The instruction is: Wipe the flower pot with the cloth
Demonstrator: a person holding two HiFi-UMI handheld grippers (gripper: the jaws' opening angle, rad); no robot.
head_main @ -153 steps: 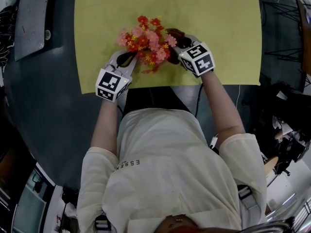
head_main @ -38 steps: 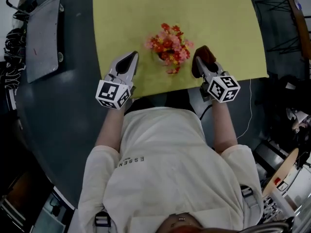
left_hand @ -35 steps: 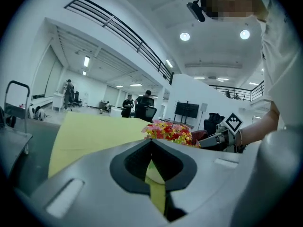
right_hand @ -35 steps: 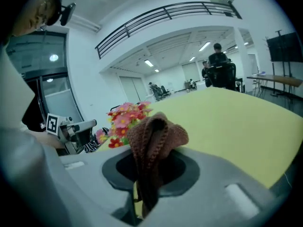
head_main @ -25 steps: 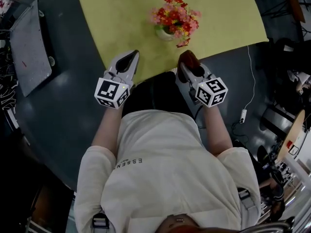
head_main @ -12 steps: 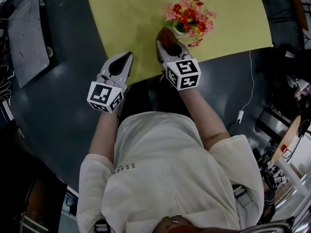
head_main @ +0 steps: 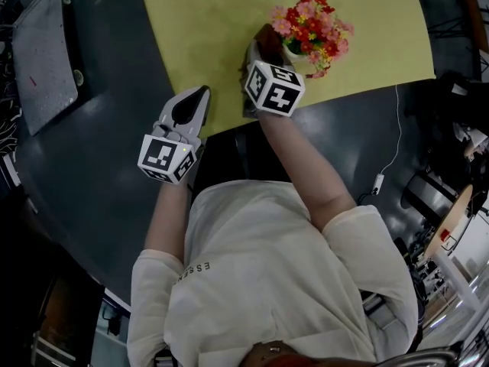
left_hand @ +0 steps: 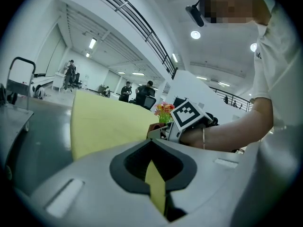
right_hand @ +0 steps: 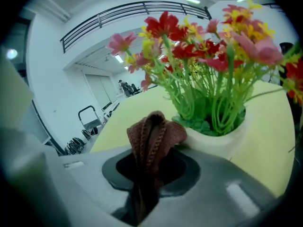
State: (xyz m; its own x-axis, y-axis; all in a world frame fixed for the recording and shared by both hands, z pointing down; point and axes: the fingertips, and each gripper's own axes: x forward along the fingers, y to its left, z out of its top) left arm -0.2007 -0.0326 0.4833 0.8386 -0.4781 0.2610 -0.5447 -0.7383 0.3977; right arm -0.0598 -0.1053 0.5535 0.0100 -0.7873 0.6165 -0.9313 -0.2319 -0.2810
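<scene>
Leftward, grey tray (head_main: 42, 52), far from pot (right_hand: 222, 143)

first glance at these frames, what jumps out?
The bunch of red, pink and yellow flowers in a white pot on the yellow mat. The right gripper pinches a brown knitted cloth close beside that pot; the left gripper sits shut and empty at the mat's near edge.

Small dark letters run across the back of the person's cream shirt (head_main: 260, 281); only "ESSE" can be made out. The cubes on the left gripper (head_main: 197, 98) and right gripper (head_main: 262, 40) carry black-and-white square code patterns, no words.
</scene>
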